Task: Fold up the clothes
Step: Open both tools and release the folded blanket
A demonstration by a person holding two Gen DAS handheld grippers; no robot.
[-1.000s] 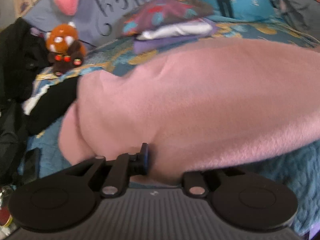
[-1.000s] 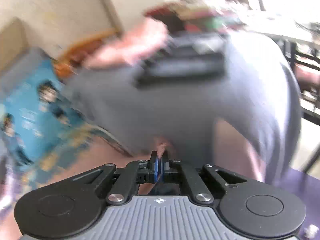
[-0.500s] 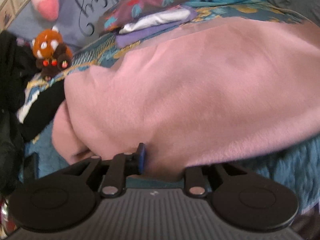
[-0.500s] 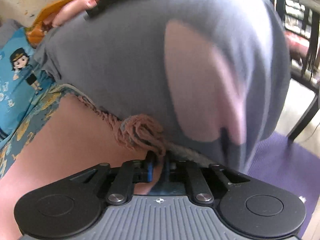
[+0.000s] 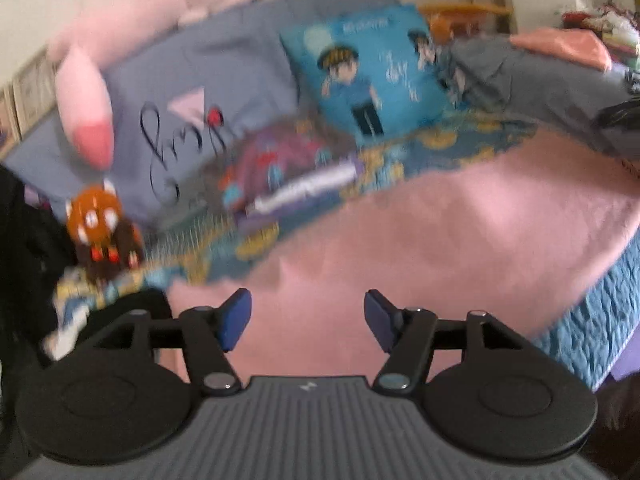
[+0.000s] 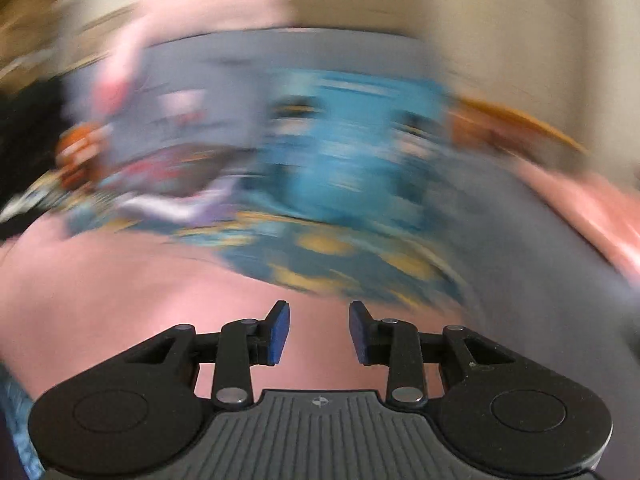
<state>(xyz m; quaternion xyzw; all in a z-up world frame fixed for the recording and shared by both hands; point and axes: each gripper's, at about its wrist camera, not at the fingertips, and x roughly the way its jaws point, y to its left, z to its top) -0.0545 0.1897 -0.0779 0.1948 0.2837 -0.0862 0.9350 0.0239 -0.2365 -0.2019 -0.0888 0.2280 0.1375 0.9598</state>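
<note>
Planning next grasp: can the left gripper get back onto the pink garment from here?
Probably yes. The left gripper hangs over the pink garment with jaws opening and nothing between them, and nothing lies between them and the cloth below.

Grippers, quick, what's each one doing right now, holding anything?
Left gripper: jaws opening, nothing between them, pink garment lies below.
Right gripper: jaws opening, holding nothing.

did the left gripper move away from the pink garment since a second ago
Yes. The left gripper has lifted and pulled back: the pink garment now lies lower and farther, the blue cartoon pillow fully in view, its jaws opening, empty.
</note>
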